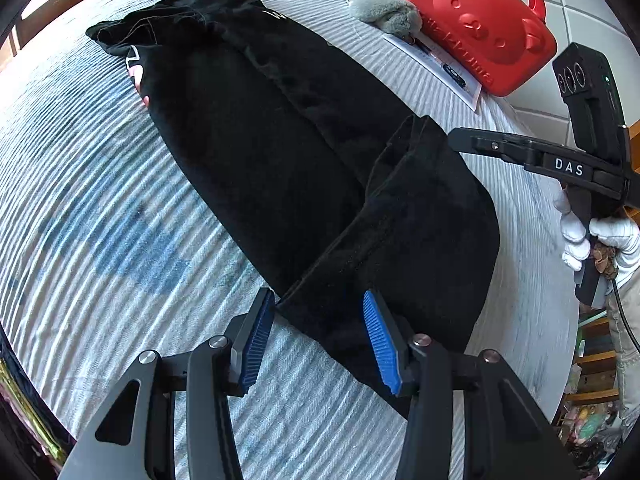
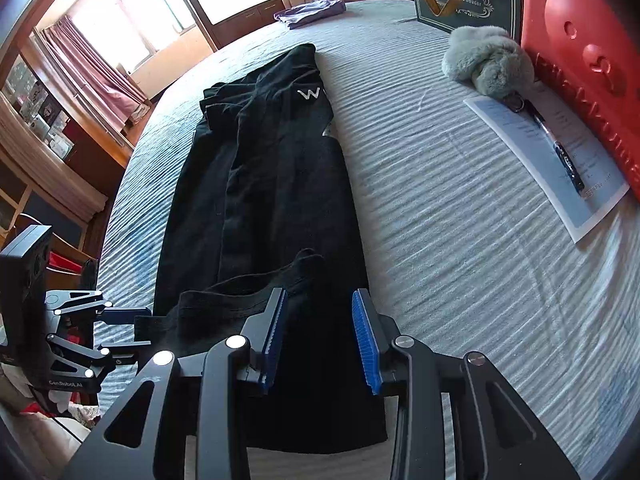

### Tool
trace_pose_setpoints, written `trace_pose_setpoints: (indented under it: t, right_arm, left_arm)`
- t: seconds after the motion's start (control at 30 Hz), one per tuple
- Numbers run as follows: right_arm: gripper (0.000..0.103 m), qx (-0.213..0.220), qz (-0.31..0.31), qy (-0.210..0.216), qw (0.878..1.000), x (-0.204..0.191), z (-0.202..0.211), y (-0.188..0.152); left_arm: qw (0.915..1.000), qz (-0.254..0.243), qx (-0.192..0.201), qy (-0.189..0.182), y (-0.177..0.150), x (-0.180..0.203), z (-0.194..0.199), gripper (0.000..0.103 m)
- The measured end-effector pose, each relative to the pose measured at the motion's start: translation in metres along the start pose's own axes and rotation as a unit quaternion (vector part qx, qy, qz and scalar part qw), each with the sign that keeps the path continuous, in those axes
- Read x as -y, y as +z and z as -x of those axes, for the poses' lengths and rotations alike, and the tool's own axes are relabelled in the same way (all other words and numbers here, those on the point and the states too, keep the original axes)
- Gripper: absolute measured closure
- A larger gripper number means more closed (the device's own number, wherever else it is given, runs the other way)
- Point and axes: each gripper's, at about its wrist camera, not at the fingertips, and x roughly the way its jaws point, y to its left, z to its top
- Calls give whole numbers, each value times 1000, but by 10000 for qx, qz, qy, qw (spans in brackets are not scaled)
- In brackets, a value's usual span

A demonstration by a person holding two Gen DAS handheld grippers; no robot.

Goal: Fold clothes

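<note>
This is a bedroom in a home. A big bed with a striped cover lies under the tool. Pink curtains hang by a bright window, far ahead on the left.

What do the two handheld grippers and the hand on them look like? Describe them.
Both the left gripper and the right gripper are black linkage frames with silver pivot pins and ribbed blue pads. The right one carries white DAS lettering, the left CenRobot.AI. A white glove covers the hand on the right gripper's handle.

Black garment with white lettering, pale blue-striped bedcover, red bear-faced case, grey plush
</note>
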Motion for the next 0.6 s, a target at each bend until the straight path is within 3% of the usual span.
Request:
trace_pose_setpoints:
  t: [0.03, 0.13, 0.17, 0.2, 0.23, 0.47, 0.6]
  right_arm:
    - [67, -54, -1, 67, 10000, 0, -5, -1]
    - [67, -310, 234, 105, 9992, -9, -24, -3]
    - [71, -354, 428, -25, 9985, -15, -26, -5]
    - [93, -351, 601, -93, 9975, -21, -23, -5]
    - [97, -323, 733, -131, 9967, -25, -19, -5]
    - [97, 790, 638, 42, 9948, -13, 33, 43]
    - [97, 1005, 617, -5, 9930, -16, 10, 83]
  left_arm:
    - [10000, -73, 7, -9, 0, 5, -2, 56]
    - [9993, -190, 98, 293, -4, 26, -3, 96]
    - [9991, -263, 119, 317, -3, 31, -1, 96]
    - [9986, -345, 187, 345, -2, 35, 4, 96]
    - [9983, -380, 283, 353, 2, 36, 12, 97]
    - [9896, -512, 1124, 742, 56, 18, 59, 97]
    - [9826, -312, 1373, 1209, 97, -14, 57, 92]
